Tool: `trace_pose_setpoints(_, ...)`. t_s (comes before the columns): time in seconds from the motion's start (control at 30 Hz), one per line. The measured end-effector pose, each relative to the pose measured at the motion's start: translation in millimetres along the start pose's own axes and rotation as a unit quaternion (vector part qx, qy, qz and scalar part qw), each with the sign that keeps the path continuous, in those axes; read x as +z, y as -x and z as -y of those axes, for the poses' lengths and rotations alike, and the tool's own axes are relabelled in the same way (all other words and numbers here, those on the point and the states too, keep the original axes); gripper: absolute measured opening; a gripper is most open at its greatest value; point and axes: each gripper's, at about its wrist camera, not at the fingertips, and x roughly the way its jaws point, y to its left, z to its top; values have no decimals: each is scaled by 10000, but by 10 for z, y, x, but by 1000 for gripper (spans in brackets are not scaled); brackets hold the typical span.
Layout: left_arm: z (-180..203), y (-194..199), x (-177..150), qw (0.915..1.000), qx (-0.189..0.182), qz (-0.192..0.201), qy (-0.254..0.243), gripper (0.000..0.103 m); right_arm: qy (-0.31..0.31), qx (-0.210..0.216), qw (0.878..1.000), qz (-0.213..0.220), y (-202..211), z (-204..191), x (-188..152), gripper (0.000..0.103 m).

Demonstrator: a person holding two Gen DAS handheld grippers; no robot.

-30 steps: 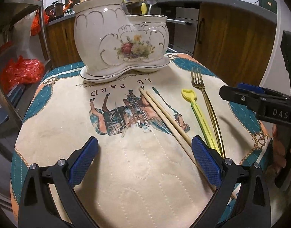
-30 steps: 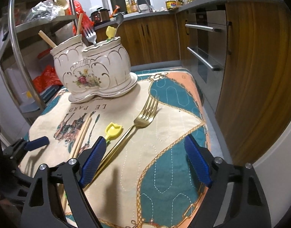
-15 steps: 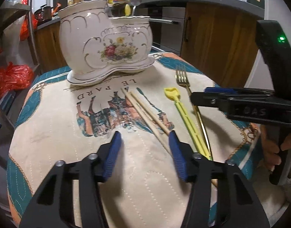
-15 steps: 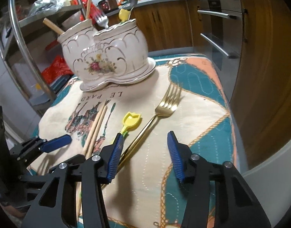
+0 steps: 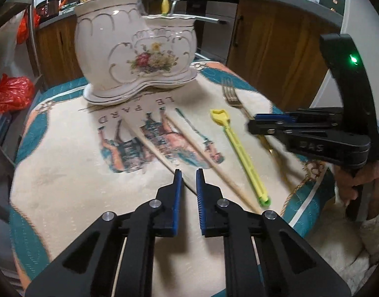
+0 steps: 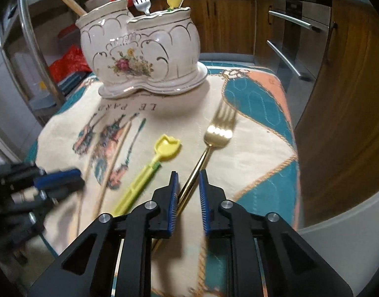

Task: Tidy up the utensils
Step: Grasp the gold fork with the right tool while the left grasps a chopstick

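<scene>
Glossy glazed holder (image 6: 140, 57), shiny gold metal fork (image 6: 214, 136), matt yellow plastic pick (image 6: 149, 173), wooden chopsticks (image 5: 201, 158), quilted cloth mat (image 5: 78, 173).

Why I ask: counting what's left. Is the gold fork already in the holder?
No, the gold fork lies on the mat, apart from the ceramic holder.

"LE PARD" on quilted mat (image 5: 65, 173) (inverted), "DAS" on right gripper (image 5: 253, 123)
</scene>
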Motion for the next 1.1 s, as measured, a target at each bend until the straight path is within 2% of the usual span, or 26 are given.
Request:
trace_pose_setpoints(0.07, -54, 14, 3, 9999, 109, -80, -26, 12, 132, -74, 9999, -78, 33, 29, -21, 17)
trace_pose_setpoints(0.2, -265, 36, 5, 9993, 211, -218, 226, 12, 195, -177, 9995, -200, 85, 139, -48, 17)
trace_pose_setpoints(0.3, -356, -3, 36, 9984, 99, -302, 465, 15, 50, -79, 9996, -265, 66, 229, -12, 21)
trace_pose_setpoints(0.37, -341, -43, 87, 9981, 79, -319, 516, 26, 44, -75, 9996, -283, 40, 242, 28, 22)
trace_pose_setpoints(0.43, -326, -56, 119, 9977, 22, -284, 613, 54, 104, -148, 9995, -270, 9, 221, 59, 23)
trace_pose_setpoints(0.47, -308, -57, 143, 9977, 44, -241, 638, 57, 143, -178, 9994, -262, -1, 210, 67, 23)
trace_pose_setpoints(0.6, -239, -152, 198, 9975, 101, -299, 638, 58, 237, -220, 9992, -217, -22, 174, 71, 24)
trace_pose_setpoints(0.67, -168, -180, 207, 9980, 296, -291, 482, 55, 306, -235, 9991, -191, -22, 155, 65, 23)
trace_pose_setpoints(0.7, -146, -186, 211, 9980, 362, -303, 420, 47, 335, -242, 9990, -187, -24, 144, 66, 23)
trace_pose_setpoints(0.73, -132, -197, 220, 9980, 413, -324, 357, 31, 368, -238, 9989, -190, -23, 139, 65, 23)
trace_pose_setpoints(0.77, -128, -208, 235, 9978, 491, -356, 258, 27, 403, -233, 9987, -195, -21, 138, 66, 23)
trace_pose_setpoints(0.87, -174, -204, 286, 9980, 327, -526, 101, 18, 491, -208, 9983, -228, -12, 142, 70, 23)
trace_pose_setpoints(0.93, -187, -152, 312, 9978, 277, -604, -86, 0, 506, -171, 9983, -248, 2, 169, 66, 22)
trace_pose_setpoints(1.03, -183, -110, 300, 9944, 369, -855, -499, 0, 585, -151, 9978, -275, 17, 182, 55, 20)
trace_pose_setpoints(1.1, -186, -113, 275, 9924, 404, -991, -607, 0, 628, -151, 9975, -294, 19, 180, 60, 20)
